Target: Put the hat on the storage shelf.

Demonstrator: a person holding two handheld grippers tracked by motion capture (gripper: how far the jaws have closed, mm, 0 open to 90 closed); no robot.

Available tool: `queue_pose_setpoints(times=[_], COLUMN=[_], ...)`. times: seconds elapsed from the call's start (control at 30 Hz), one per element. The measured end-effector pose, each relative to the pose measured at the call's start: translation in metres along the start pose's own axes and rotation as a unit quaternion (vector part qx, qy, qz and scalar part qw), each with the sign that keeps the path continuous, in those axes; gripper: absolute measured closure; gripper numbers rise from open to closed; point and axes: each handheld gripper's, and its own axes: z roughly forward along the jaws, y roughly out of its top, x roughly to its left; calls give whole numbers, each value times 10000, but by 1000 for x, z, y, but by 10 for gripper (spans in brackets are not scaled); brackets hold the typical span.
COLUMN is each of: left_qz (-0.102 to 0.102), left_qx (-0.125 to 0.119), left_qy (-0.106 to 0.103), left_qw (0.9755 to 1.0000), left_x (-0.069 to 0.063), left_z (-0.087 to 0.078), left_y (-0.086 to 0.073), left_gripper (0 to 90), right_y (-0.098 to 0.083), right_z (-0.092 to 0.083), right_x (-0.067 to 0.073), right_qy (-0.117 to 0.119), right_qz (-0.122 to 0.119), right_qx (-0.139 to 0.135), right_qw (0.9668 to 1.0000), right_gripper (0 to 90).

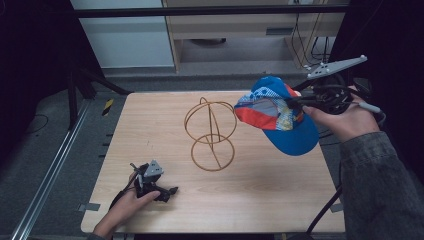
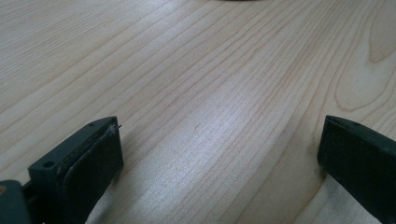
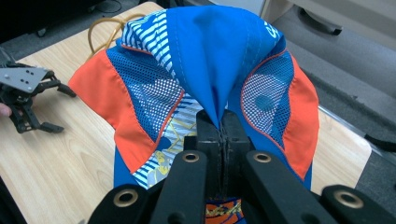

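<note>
A blue, orange and white mesh cap (image 1: 278,116) hangs in the air over the table's right side, pinched by my right gripper (image 1: 300,101). In the right gripper view the jaws are shut on a fold of the cap's blue fabric (image 3: 215,70), and the cap's crown spreads out in front of them. A gold wire stand (image 1: 210,135) made of rings stands upright mid-table, just left of the cap. My left gripper (image 1: 167,192) rests on the table near the front left edge. Its jaws stand wide apart over bare wood (image 2: 219,116) with nothing between them.
The light wooden table (image 1: 260,200) has free surface in front and to the right of the stand. Beyond the far edge are a grey floor, a cabinet (image 1: 240,25) and hanging cables (image 1: 305,45). A metal rail (image 1: 50,170) runs along the left.
</note>
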Motion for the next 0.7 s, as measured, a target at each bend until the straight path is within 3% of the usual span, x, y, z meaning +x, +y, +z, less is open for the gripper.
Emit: queue_pose_setpoints(times=[0.3,0.7], left_qz=[-4,-5], left_qx=[-1,0], left_qy=[4,4], left_qw=[10000,10000], left_x=[0,0], left_z=[0,0], left_y=[0,0], left_gripper=[0,0], right_y=[27,56], right_z=[9,27], right_x=[7,24], right_qy=[106,216], right_qz=[-122,-393], right_qx=[-95,31], right_qw=[9998,9990], right_gripper=[891,890])
